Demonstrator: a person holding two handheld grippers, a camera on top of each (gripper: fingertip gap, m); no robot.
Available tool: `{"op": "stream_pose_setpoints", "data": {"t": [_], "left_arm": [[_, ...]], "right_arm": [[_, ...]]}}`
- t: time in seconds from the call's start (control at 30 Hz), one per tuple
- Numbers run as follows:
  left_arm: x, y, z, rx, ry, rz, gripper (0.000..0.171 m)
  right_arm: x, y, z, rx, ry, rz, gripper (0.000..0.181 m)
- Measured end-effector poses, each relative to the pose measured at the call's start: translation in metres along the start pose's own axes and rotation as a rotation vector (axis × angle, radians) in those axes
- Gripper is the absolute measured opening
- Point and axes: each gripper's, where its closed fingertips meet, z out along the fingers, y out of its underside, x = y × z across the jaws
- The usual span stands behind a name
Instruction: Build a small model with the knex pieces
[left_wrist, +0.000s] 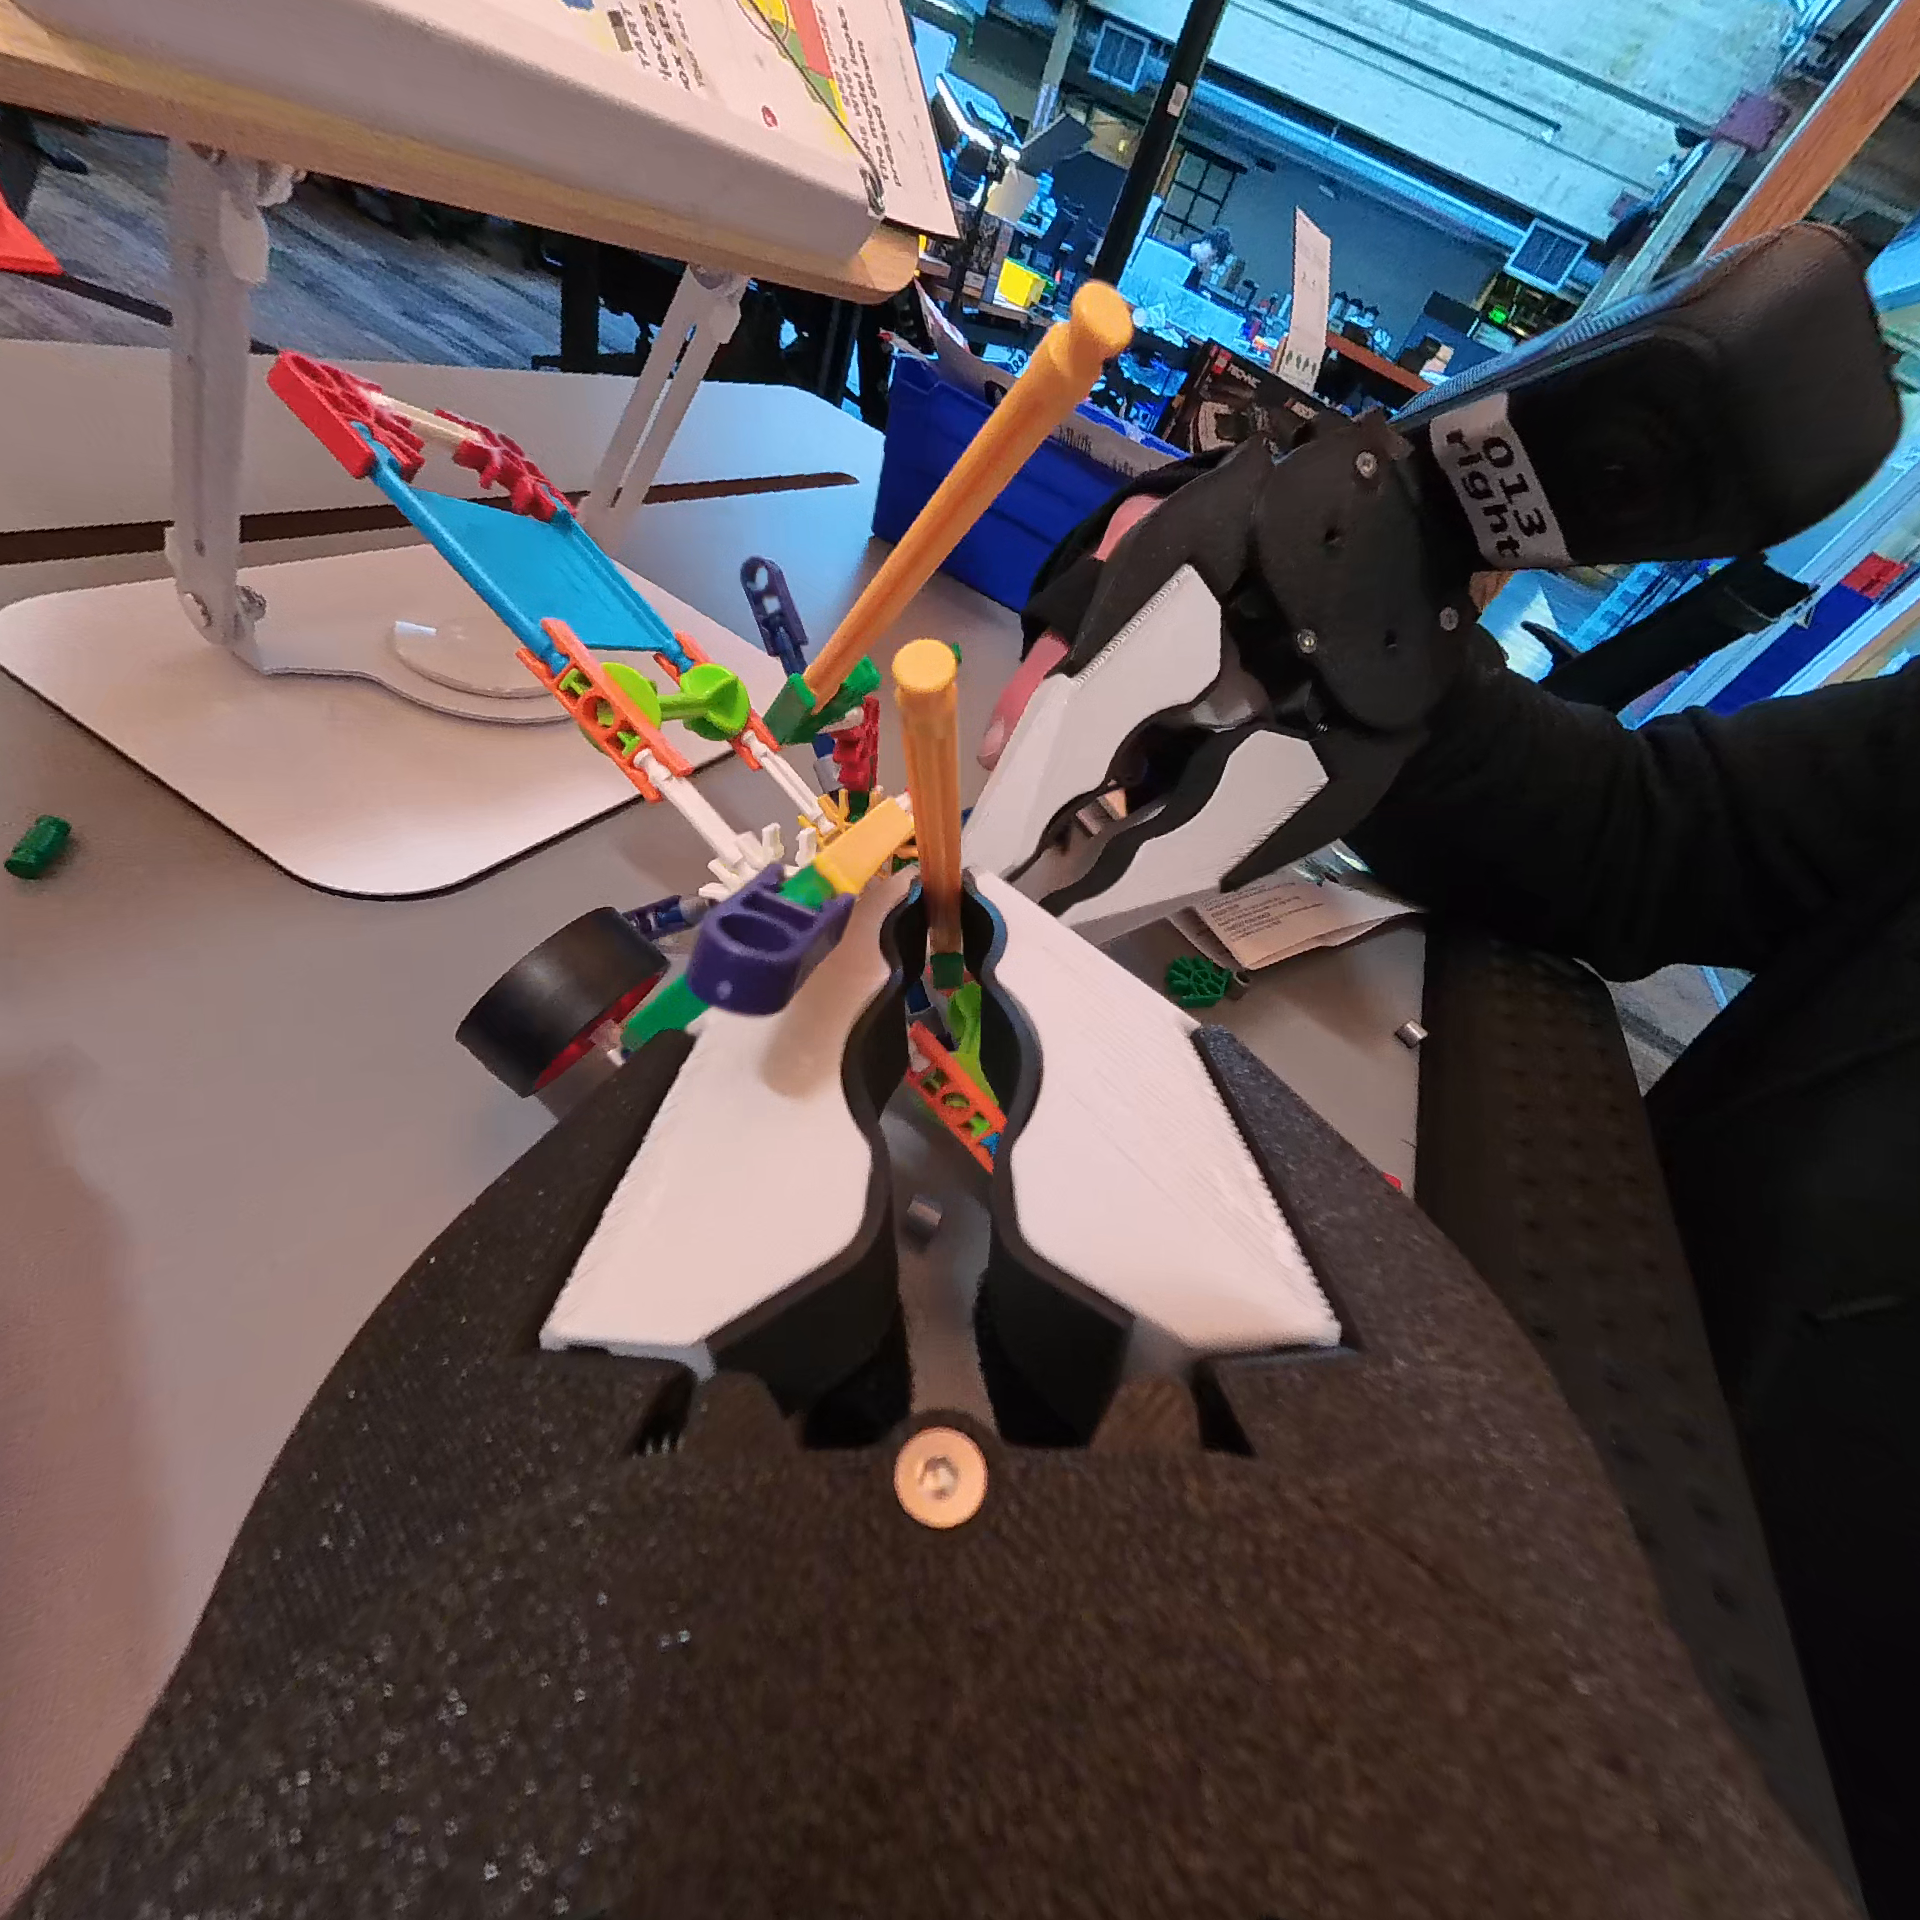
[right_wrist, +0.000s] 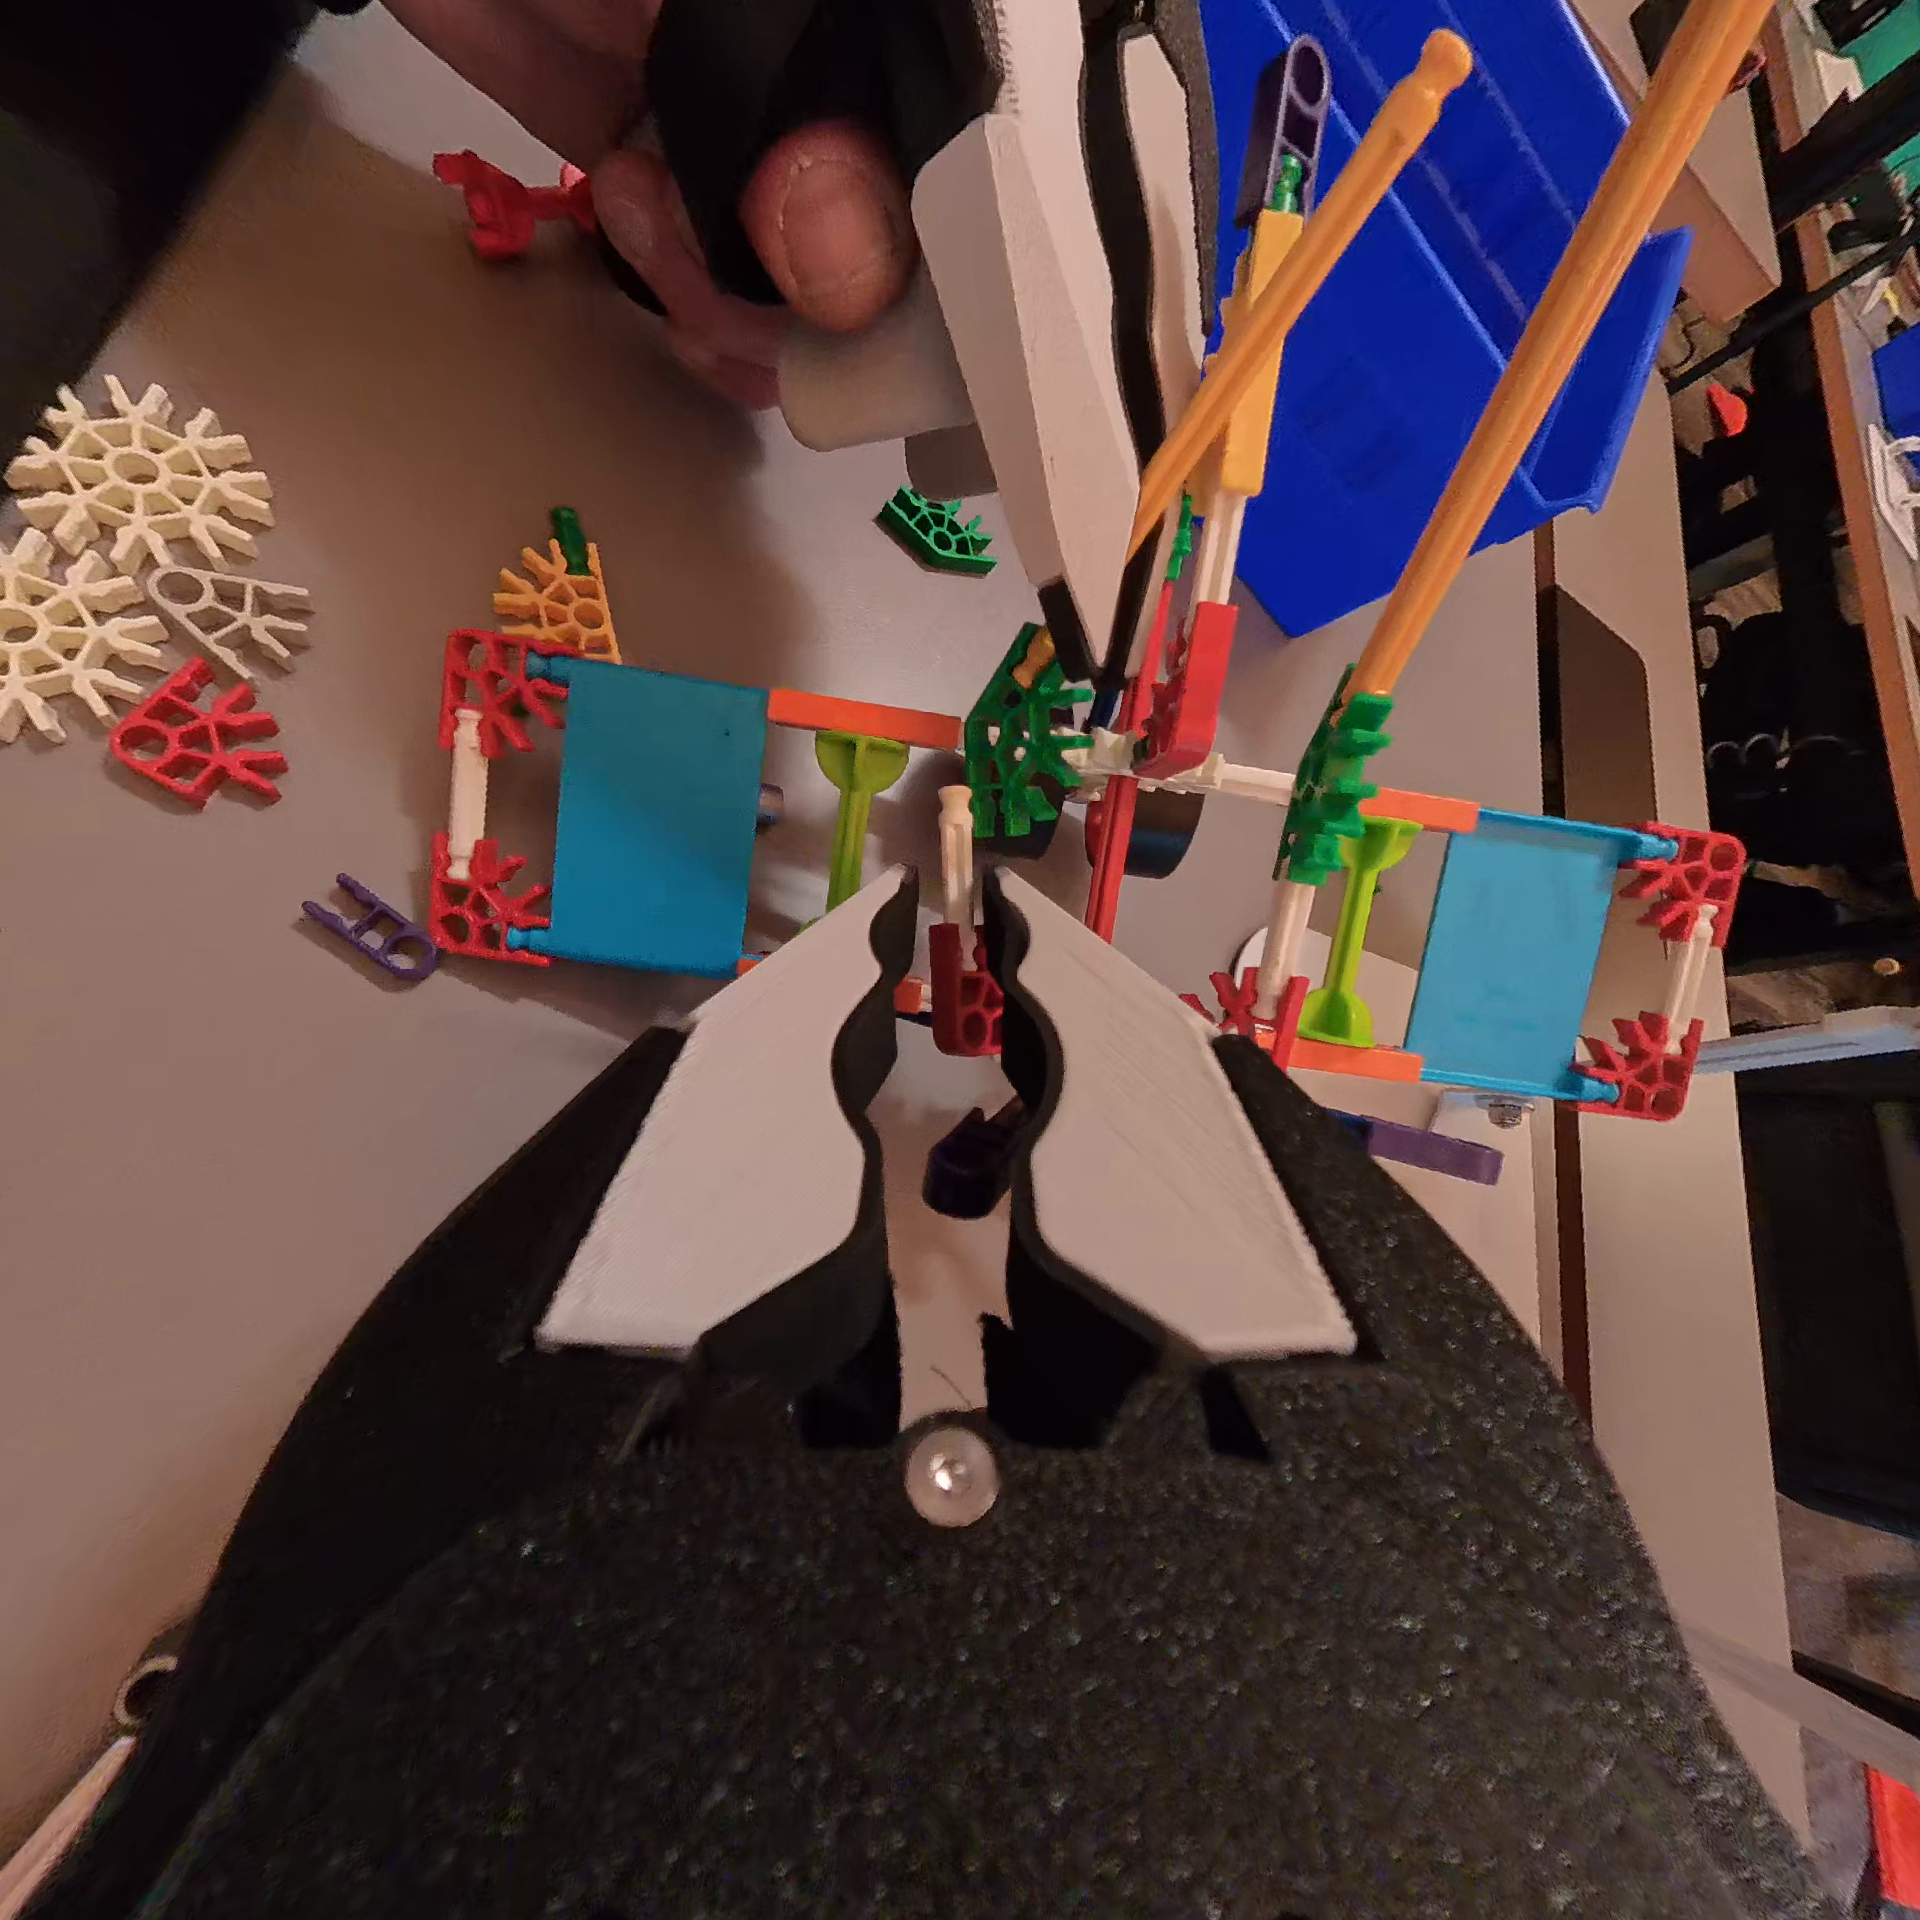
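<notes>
A colourful snap-together toy model stands on the grey table, with blue panels (right_wrist: 660, 821) (right_wrist: 1507, 935), red corner connectors, a black wheel (left_wrist: 561, 997) and two long orange rods. My left gripper (left_wrist: 940, 914) is shut on the base of the upright orange rod (left_wrist: 928, 790). It also shows in the right wrist view (right_wrist: 1091, 644), reaching in from above. My right gripper (right_wrist: 948, 878) is shut on a dark red connector (right_wrist: 961, 997) with a short white rod (right_wrist: 956, 842) at the model's middle. It appears at the right of the left wrist view (left_wrist: 1029, 878). The second orange rod (left_wrist: 966, 499) slants away.
Loose pieces lie left of the model: white snowflake connectors (right_wrist: 135, 478), a red connector (right_wrist: 197, 738), a purple clip (right_wrist: 379, 930), green connectors (right_wrist: 940, 530). A blue bin (right_wrist: 1455, 312) stands behind. A white stand (left_wrist: 312, 665) holds an open booklet at the left. The gap from one gripper's tips to the other's is roughly 5 centimeters.
</notes>
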Motion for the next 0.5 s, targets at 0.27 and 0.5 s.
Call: {"op": "stream_pose_setpoints", "data": {"t": [0.27, 0.5], "left_arm": [[-0.0005, 0.0038, 0.0025, -0.003, 0.004, -0.008, 0.005], [-0.0004, 0.0023, 0.0049, 0.022, 0.025, -0.028, 0.005]], "right_arm": [[0.0043, -0.003, -0.0016, 0.053, -0.03, 0.096, 0.005], [0.0055, -0.0041, -0.0034, 0.101, -0.063, 0.157, 0.005]]}}
